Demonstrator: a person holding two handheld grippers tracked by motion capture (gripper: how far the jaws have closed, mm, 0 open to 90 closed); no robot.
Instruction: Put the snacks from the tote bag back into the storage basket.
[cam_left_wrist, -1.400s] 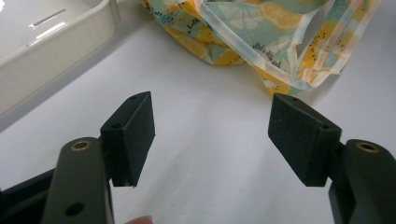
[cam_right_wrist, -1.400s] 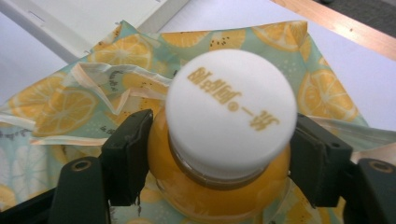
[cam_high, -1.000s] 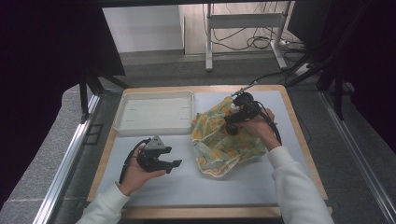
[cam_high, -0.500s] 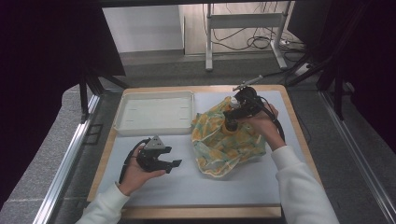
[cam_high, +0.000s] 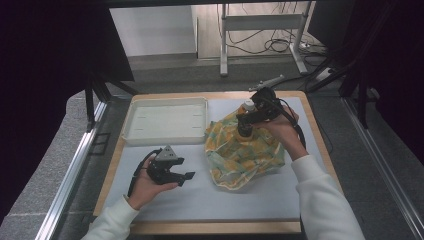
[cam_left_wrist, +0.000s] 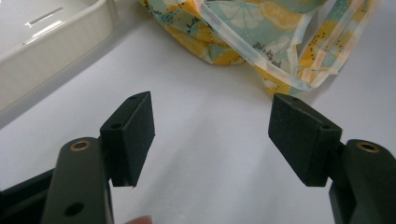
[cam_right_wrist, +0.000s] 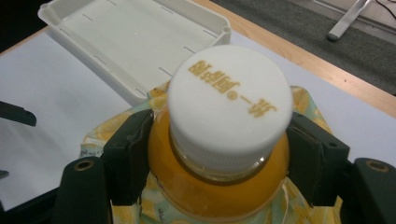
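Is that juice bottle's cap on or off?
On. The white cap sits on the orange bottle, which the right claw grips below it.

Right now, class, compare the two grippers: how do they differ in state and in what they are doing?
The left gripper has its jaws spread wide with nothing between them, while the right gripper is shut on the orange bottle just below its white cap. The left one sits over bare white table; the right one is over the patterned bag. Both have black jaws and are hand-held.
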